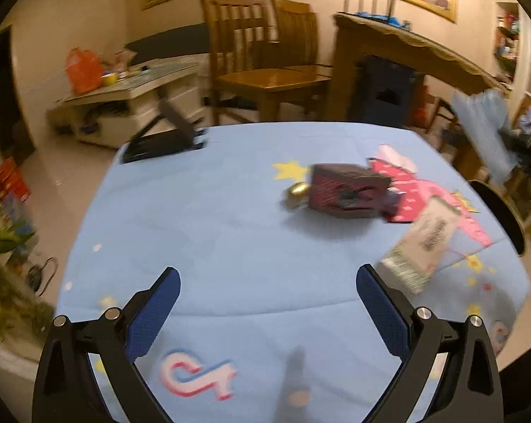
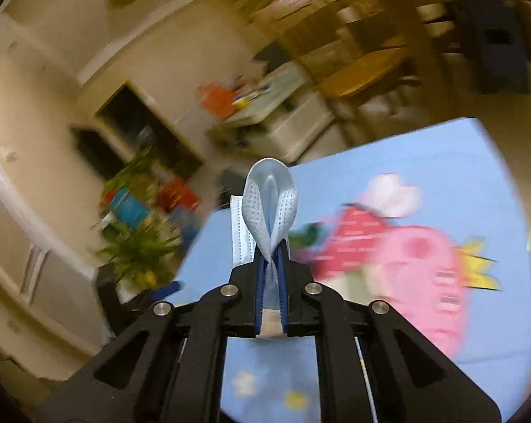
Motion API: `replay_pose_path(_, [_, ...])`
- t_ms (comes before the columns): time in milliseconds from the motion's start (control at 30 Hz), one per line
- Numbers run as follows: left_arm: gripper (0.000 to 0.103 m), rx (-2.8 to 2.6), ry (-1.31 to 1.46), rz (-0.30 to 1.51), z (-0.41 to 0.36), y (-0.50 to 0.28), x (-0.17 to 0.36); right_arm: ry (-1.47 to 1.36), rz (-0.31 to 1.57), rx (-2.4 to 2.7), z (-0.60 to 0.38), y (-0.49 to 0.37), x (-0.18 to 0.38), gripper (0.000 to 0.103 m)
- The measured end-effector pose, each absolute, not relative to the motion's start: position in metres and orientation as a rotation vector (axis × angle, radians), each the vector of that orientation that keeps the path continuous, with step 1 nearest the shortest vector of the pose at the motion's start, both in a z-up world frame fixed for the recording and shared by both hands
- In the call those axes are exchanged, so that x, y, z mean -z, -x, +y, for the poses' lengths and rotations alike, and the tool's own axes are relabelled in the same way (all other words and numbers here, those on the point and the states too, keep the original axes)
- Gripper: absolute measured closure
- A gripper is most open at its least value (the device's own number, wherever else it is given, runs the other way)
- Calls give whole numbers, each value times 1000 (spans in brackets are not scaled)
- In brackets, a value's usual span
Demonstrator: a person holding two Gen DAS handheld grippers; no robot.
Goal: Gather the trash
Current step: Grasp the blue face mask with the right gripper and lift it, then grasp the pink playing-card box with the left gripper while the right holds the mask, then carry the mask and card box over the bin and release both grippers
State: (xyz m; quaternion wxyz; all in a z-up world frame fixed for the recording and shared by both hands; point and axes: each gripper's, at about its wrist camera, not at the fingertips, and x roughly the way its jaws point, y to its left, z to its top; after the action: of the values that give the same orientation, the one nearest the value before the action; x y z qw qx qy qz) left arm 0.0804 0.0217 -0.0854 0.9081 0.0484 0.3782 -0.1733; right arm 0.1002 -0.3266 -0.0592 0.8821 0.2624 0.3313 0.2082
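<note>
Blue cartoon-print tablecloth [image 1: 212,211] covers the table I'm working over; wooden chairs [image 1: 262,53] and a cluttered side table [image 1: 135,84] sit behind it, framed pictures on the wall, motion blur in both views.

My right gripper [image 2: 272,261] is pressed together on a light blue face mask [image 2: 269,204]. The mask is folded into a loop that bulges up above the fingertips, woven texture showing on its inner faces, a white pleated edge sticking out on the left side of the fingers. It's lifted off the cloth, held in the air above the table's near-left area in the right wrist view. From the left wrist view I see the same mask [image 1: 484,130] hanging as a pale blue strip past the table's far right edge.

My left gripper [image 1: 267,296] is spread wide, blue pads [image 1: 152,317] well apart, nothing between them, hovering over the bare blue cloth.

On the table: a dark maroon striped box [image 1: 346,190] with a gold crumpled wrapper [image 1: 295,192] touching its left side, and a white carton [image 1: 420,243] lying tilted near the right edge, just beyond my left gripper's right finger. A black folding stand [image 1: 166,134] sits at the far left corner.
</note>
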Motion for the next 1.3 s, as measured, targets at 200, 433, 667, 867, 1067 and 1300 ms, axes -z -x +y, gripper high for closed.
replay_pose_path(200, [7, 481, -109, 751, -28, -113, 76, -695, 664, -372, -399, -81, 98, 95])
replay_pose_path(433, [7, 543, -191, 755, -74, -155, 91, -658, 651, -398, -409, -81, 90, 96])
replay_pose_path(667, [8, 540, -188, 781, -84, -168, 106, -654, 624, -426, -404, -76, 82, 96])
replay_pose_path(867, [49, 532, -218, 719, -85, -161, 99, -661, 624, -415, -405, -76, 82, 96])
replay_pose_path(1067, [61, 524, -139, 743, -66, -160, 96, -649, 630, -388, -408, -69, 85, 96])
replay_pose_path(1300, [62, 544, -76, 691, -57, -138, 62, -617, 610, -317, -418, -61, 78, 96])
